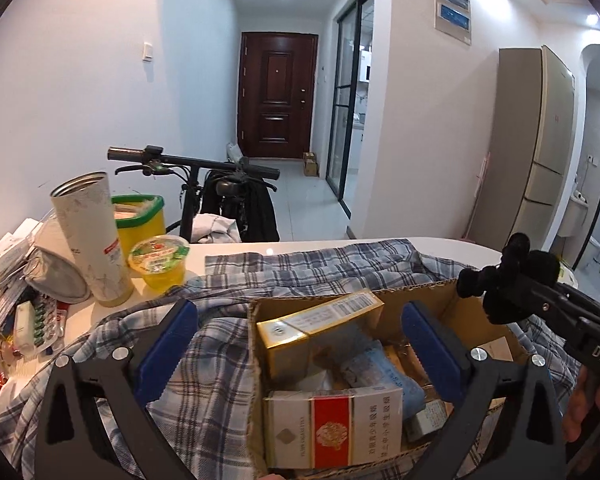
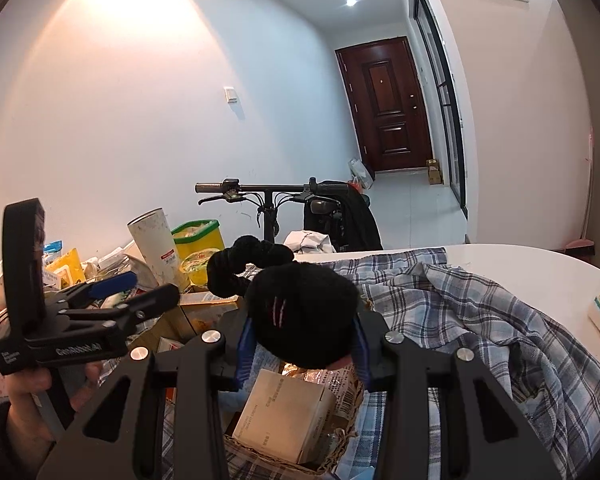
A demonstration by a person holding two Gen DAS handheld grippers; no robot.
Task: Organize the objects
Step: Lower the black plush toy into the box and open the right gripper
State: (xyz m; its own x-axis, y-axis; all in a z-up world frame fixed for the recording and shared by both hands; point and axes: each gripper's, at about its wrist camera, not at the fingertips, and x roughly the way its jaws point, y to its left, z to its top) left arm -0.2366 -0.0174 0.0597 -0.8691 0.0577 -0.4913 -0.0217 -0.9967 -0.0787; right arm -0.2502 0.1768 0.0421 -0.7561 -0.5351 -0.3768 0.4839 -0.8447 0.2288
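Right wrist view: black plush toy (image 2: 300, 316) clamped between blue pads (image 2: 245, 354) of right hand-held gripper (image 2: 302, 360), jaws narrowed onto it, held above open cardboard box (image 1: 420, 294). Left wrist view: same toy (image 1: 496, 280) seen at right edge, over far right corner of box. Left hand-held gripper (image 1: 300, 344) spread fully wide, nothing between pads, poised over near left side of box. Inside box: gold-and-white carton (image 1: 320, 330), red-and-white carton (image 1: 334, 426), blue packet (image 1: 384, 376). Box resting on blue plaid cloth (image 1: 308, 272) spread over white tabletop (image 1: 236, 249). Left of cloth on tabletop: yellow jelly cup (image 1: 160, 264), tall white tumbler (image 1: 90, 236), yellow tub with green rim (image 1: 140, 218), loose clutter beyond.
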